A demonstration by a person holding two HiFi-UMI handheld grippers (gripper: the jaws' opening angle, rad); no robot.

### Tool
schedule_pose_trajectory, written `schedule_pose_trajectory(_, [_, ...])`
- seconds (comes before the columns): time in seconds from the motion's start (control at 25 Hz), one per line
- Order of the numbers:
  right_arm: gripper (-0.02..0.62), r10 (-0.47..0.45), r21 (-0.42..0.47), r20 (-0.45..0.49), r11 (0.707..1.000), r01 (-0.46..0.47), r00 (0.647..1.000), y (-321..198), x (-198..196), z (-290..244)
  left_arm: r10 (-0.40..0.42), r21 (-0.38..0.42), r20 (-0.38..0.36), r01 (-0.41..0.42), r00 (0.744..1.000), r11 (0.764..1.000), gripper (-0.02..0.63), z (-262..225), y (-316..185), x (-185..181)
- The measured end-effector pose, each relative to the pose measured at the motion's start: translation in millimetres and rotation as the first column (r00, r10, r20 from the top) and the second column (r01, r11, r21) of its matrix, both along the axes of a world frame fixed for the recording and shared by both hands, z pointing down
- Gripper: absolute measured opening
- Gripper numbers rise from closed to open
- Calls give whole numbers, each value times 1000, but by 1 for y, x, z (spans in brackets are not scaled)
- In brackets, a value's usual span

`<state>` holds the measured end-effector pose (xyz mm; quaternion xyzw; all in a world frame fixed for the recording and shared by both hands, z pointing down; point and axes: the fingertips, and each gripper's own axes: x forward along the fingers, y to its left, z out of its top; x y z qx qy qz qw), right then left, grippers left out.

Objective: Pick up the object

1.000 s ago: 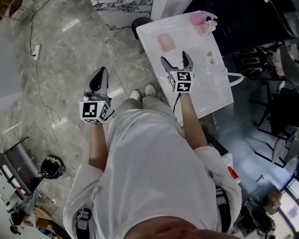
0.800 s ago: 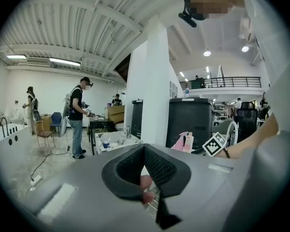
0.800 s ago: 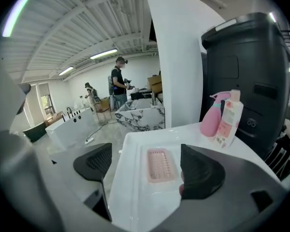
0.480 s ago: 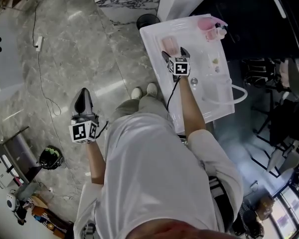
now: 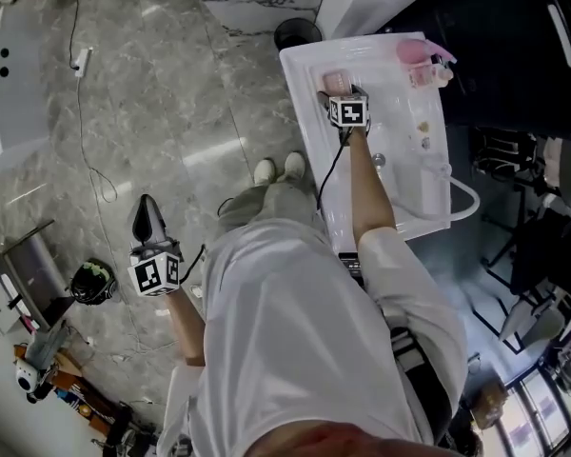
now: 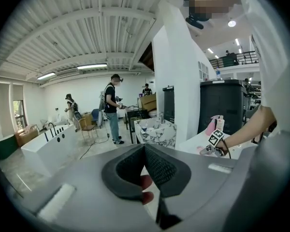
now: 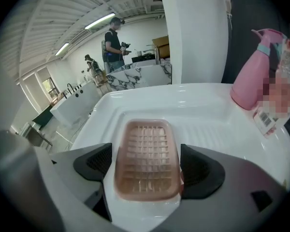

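Observation:
A pink ribbed soap dish (image 7: 146,158) lies in the shallow recess of a white washbasin (image 7: 208,129). My right gripper (image 7: 146,167) is open and straddles it, one dark pad on each long side and close to its rim. In the head view the same soap dish (image 5: 337,81) peeks out beyond my right gripper (image 5: 343,92) at the far end of the washbasin (image 5: 305,112). My left gripper (image 5: 148,215) hangs over the floor at the person's left side, far from the basin. Its left gripper jaw tips (image 6: 145,147) meet, with nothing held.
A pink spray bottle (image 7: 251,76) and a labelled bottle (image 7: 286,95) stand at the basin's far right corner. A drain (image 5: 379,160) sits mid-basin, and a white hose (image 5: 462,194) loops off its right side. A helmet (image 5: 93,282) and a cable (image 5: 95,174) lie on the floor. People (image 6: 111,108) stand in the distance.
My right gripper has reached forward over the basin until its jaws flank the soap dish. The left gripper has dropped back and to the left, away from the basin.

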<state>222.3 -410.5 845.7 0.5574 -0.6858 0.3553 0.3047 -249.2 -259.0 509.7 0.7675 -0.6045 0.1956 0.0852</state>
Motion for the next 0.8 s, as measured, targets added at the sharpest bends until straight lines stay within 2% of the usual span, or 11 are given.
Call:
schedule_pose_trajectory(0.28, [443, -19, -36, -19, 999, 18, 1000, -7, 1, 4, -41, -2, 10, 41, 999, 999, -3, -2, 9, -9])
schedule_pose_trajectory(0.48, [422, -43, -44, -1, 998, 43, 999, -7, -2, 5, -40, 1, 7, 40, 999, 999, -3, -1, 9, -8])
schedule_pose_trajectory(0.68, [405, -81, -59, -22, 995, 79, 997, -5, -4, 4, -31, 9, 7, 31, 1000, 999, -3, -3, 7, -6])
schedule_pose_trajectory(0.8, [403, -69, -53, -5, 996, 69, 998, -2, -5, 0, -25, 17, 2, 25, 1000, 1000, -3, -5, 6, -7])
